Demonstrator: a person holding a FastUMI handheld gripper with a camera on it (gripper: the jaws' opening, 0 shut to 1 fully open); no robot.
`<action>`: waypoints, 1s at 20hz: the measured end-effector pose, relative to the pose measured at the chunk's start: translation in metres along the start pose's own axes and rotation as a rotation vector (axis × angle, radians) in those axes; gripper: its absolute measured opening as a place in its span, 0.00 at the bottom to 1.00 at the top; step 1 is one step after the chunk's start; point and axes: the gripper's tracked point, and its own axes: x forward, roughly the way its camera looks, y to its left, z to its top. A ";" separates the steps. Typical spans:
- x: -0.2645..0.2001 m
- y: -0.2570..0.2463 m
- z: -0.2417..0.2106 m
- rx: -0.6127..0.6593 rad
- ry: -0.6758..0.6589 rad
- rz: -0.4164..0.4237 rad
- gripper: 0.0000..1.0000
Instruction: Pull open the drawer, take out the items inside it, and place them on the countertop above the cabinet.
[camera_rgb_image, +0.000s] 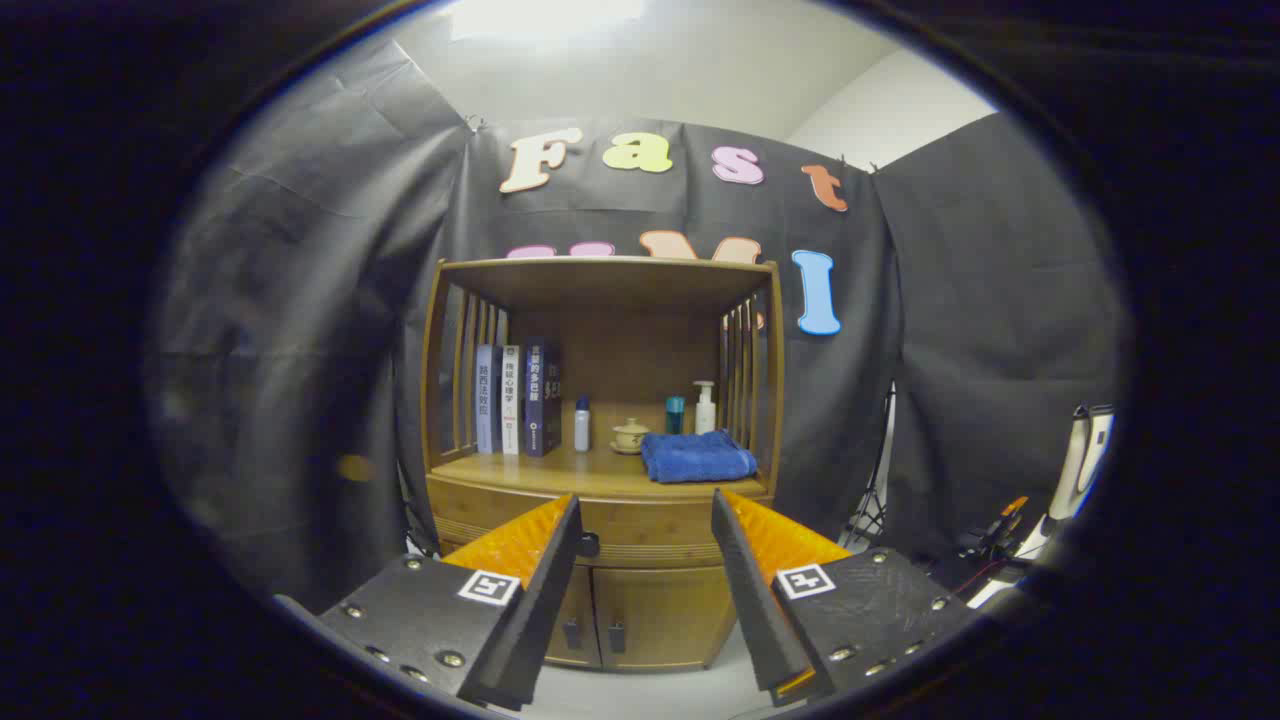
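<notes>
The gripper (645, 510) hangs in front of a wooden cabinet (605, 470), its fingers (560, 560) spread wide with nothing between them. The drawer (640, 525) sits closed in the band of wood just under the countertop, and it shows in the gap between the fingertips; its dark knob (588, 545) lies just beside the tip of the left finger, though whether they touch cannot be told. Below the drawer are two cabinet doors (640, 615) with small dark handles, both closed. The tabletop (560, 470) above the drawer carries a folded blue towel (697, 456) toward its right side, with a white pump bottle (705, 408) and a small teal bottle (675, 414) behind it. Near the middle stand a small lidded ceramic cup (630, 435) and a slim white bottle (582, 424), and on the left a row of upright books (515, 400) leans against the slatted side. A top shelf (605, 272) roofs this open compartment. What lies inside the drawer is hidden.
</notes>
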 end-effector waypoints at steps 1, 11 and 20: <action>0.000 -0.001 0.004 -0.004 -0.004 -0.003 0.78; -0.002 -0.002 0.005 0.012 -0.006 -0.015 0.78; 0.035 -0.015 -0.021 0.026 0.040 -0.121 0.79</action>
